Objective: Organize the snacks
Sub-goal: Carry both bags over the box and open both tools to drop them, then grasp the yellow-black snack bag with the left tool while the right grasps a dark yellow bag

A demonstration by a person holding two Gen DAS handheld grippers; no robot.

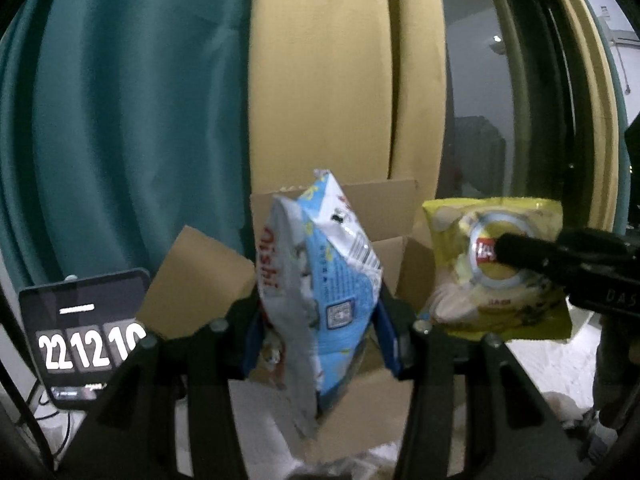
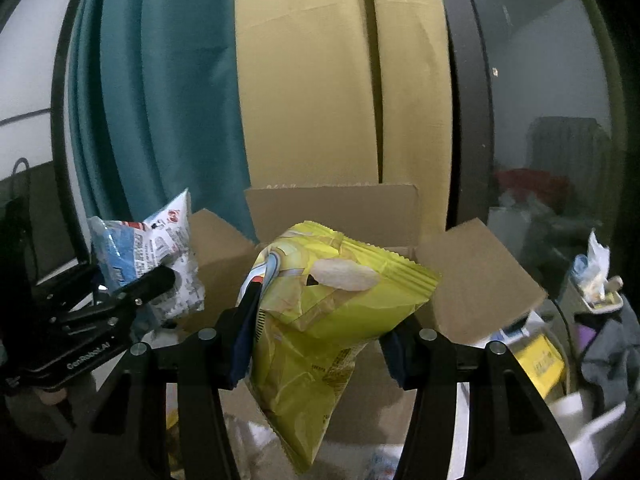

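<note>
My left gripper [image 1: 316, 320] is shut on a blue and white Oishi snack bag [image 1: 320, 292] and holds it upright above an open cardboard box [image 1: 384, 208]. My right gripper [image 2: 320, 336] is shut on a yellow chip bag [image 2: 324, 320] and holds it over the same box [image 2: 332, 212]. In the left wrist view the yellow bag [image 1: 496, 268] and the right gripper [image 1: 532, 256] are to the right. In the right wrist view the blue bag [image 2: 152, 256] and the left gripper [image 2: 132, 292] are to the left.
A phone with a clock display [image 1: 84, 336] stands at the left. Teal [image 1: 120, 120] and yellow curtains [image 1: 320, 80] hang behind the box. A glass door [image 2: 540, 120] is at the right, with clutter and a yellow packet [image 2: 540, 360] on the surface below it.
</note>
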